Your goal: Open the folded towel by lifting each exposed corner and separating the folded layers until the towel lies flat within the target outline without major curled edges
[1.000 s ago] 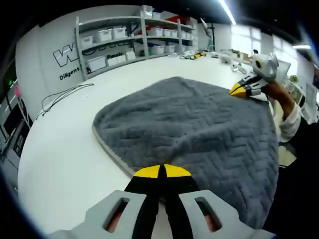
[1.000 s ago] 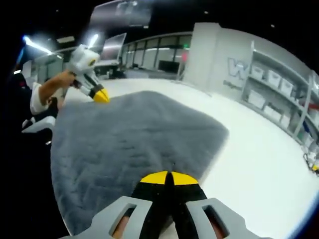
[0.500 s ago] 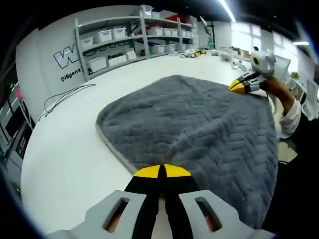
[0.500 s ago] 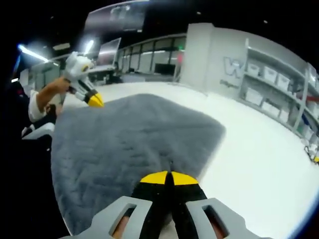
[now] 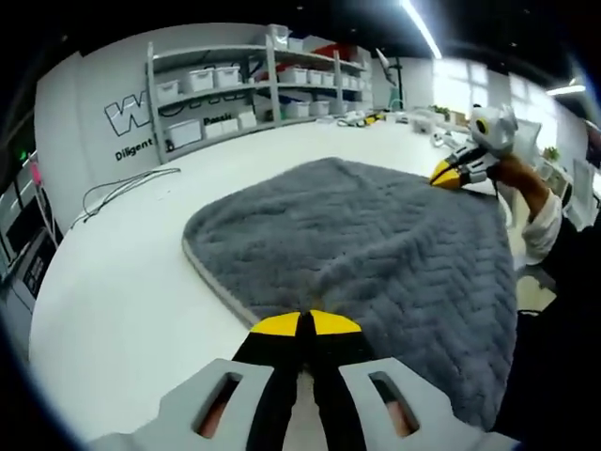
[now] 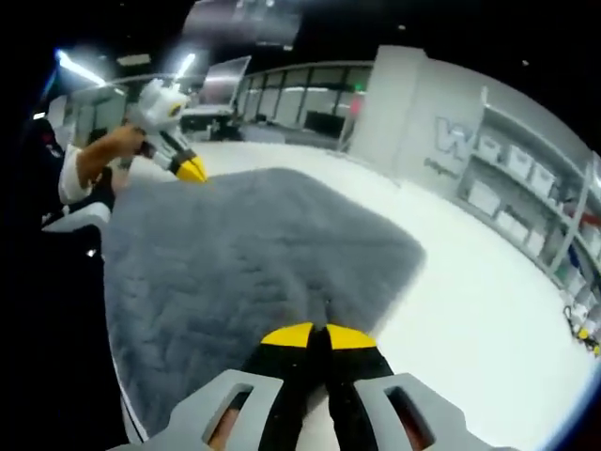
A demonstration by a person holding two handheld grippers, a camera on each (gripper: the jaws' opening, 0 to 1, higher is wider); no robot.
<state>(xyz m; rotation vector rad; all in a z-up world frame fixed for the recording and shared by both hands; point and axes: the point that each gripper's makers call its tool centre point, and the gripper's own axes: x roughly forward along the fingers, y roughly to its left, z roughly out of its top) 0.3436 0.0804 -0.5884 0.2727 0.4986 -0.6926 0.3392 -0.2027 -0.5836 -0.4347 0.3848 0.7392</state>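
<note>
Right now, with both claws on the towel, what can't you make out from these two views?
- Target outline: none can be made out on the table in the left gripper view.
- Near edge of the towel: hidden behind the left claw; in the right gripper view, behind the right claw.
- Towel's underside and its remaining folds: covered by its top layer.
- Wall lettering: cut off by the shelving.

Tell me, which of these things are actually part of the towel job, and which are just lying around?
Part of the job:
grey towel
left gripper, shut on a towel corner
right gripper, shut on another corner
white table

Just lying about:
shelf of white bins
cable
</note>
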